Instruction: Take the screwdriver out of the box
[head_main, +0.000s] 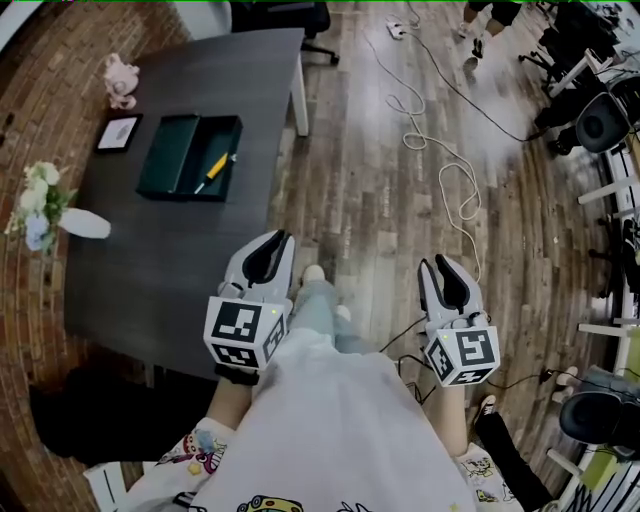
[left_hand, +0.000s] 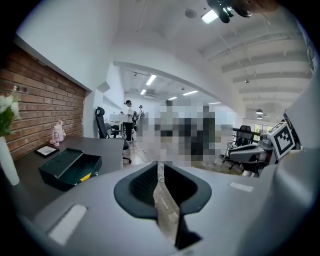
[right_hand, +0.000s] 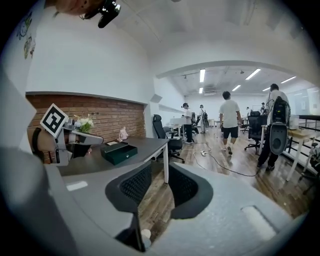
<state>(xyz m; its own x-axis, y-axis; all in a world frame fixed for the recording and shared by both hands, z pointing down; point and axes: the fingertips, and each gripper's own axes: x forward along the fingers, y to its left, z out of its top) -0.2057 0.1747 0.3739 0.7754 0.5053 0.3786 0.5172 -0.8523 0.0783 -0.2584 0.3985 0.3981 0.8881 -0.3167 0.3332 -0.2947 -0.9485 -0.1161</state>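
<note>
A dark green box (head_main: 190, 157) lies open on the dark table (head_main: 150, 270), its lid folded out to the left. Inside it lies the screwdriver (head_main: 213, 170), with a yellow handle. The left gripper view shows the box (left_hand: 70, 169) at the left with a bit of yellow screwdriver (left_hand: 86, 176) in it. The right gripper view shows the box (right_hand: 119, 151) further off. My left gripper (head_main: 277, 242) (left_hand: 159, 167) hangs off the table's near corner, well short of the box, its jaws a narrow gap apart and empty. My right gripper (head_main: 437, 268) (right_hand: 159, 172) is over the wooden floor, open and empty.
On the table stand a small picture frame (head_main: 118, 132), a pink figurine (head_main: 120, 80) and a white vase with flowers (head_main: 80, 222). A white cable (head_main: 440, 170) snakes over the floor to the right. Office chairs and desks line the right side; people stand far off.
</note>
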